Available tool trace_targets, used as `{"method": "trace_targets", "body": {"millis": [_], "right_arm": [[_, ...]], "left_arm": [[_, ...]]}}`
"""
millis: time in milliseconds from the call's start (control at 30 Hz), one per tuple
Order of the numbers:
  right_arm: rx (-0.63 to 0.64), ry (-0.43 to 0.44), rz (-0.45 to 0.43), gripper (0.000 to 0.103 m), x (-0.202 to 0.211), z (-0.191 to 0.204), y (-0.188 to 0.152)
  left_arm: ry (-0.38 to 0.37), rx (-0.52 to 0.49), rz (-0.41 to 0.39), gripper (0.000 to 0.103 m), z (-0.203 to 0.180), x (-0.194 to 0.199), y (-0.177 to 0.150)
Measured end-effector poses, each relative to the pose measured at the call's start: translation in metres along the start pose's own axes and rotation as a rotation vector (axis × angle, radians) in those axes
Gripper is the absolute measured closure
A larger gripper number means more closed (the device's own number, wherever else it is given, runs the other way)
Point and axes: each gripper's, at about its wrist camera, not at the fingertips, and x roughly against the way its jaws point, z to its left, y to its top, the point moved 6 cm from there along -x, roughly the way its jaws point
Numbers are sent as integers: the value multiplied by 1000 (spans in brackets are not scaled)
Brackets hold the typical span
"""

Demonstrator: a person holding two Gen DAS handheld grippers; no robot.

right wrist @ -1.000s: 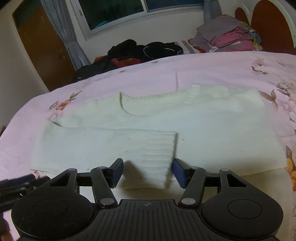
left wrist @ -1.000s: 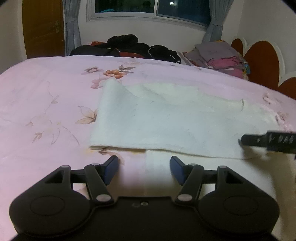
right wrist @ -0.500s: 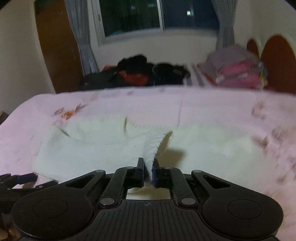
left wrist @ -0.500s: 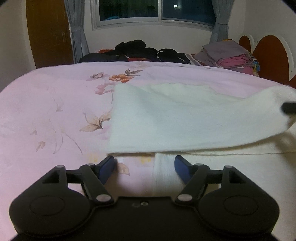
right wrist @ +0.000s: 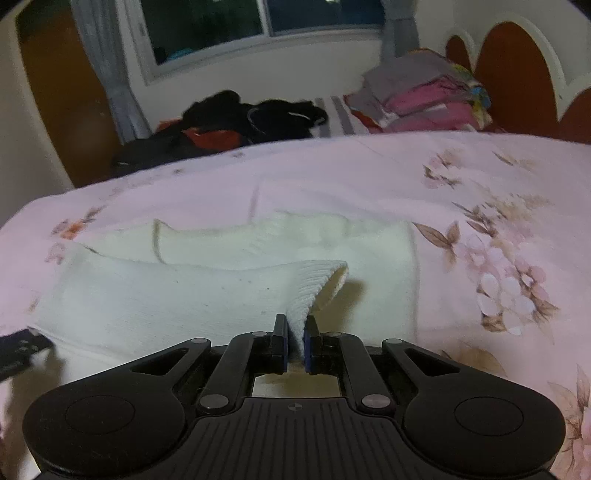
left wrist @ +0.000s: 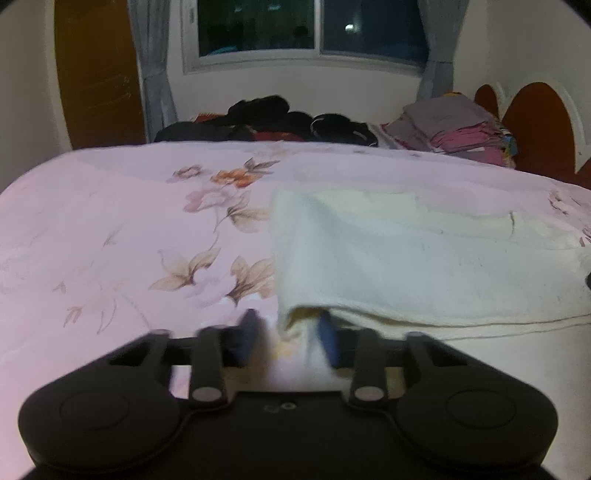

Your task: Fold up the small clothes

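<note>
Sweater (right wrist: 147,302), cream knit, spread flat across the middle of a pink floral bedspread (left wrist: 110,221), neckline toward 12 o'clock.

Nearest in the right wrist view, at 6 o'clock: right gripper (right wrist: 295,347), clamped tight on the ribbed sleeve cuff (right wrist: 317,284); pads pressed on both sides of the knit. Cuff lifted off the body of the garment, open mouth turned toward 2 o'clock, shadow beneath. Sleeve trailing away toward 9 o'clock across the chest.

Nearest in the left wrist view, at 6 o'clock: left gripper (left wrist: 290,336), blurred, jaws just been closing to a narrow gap. Lifted near corner of the garment hanging between the pads; left pad apart from the cloth, so no firm grip seen. Rest of the garment stretching off toward 3 o'clock.

Farther back, at 12 o'clock past the bed edge: heap of dark clothes (right wrist: 240,118). At 1 o'clock: stack of folded grey and pink laundry (right wrist: 424,99), beside a scalloped brown headboard (right wrist: 517,74). Beyond, on the far wall: dark window (left wrist: 314,26) with grey curtains; wooden door (left wrist: 96,74) at 10 o'clock.
</note>
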Motion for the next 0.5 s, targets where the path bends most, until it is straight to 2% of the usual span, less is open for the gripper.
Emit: {"method": "trace_targets", "body": {"millis": [33,67,233,400,500], "right_arm": [[0,-13,6,96,-3,-3,-2],[7,-25,10,96,-5,-5,-4],[45,-82,16,96,-12,-7,-12],[27,-95,-28,95,1,-9,-8],[13,-113,-65,87,11,-13,-1]], "left_arm": [[-3,-11,-6,89,-1,0,0],[3,-24,-9,93,-3,1,0],[30,-20,4,99,6,-3,-7],[-1,-16,30,99,11,3,-6],[-21,23,20,89,17,13,0]]}}
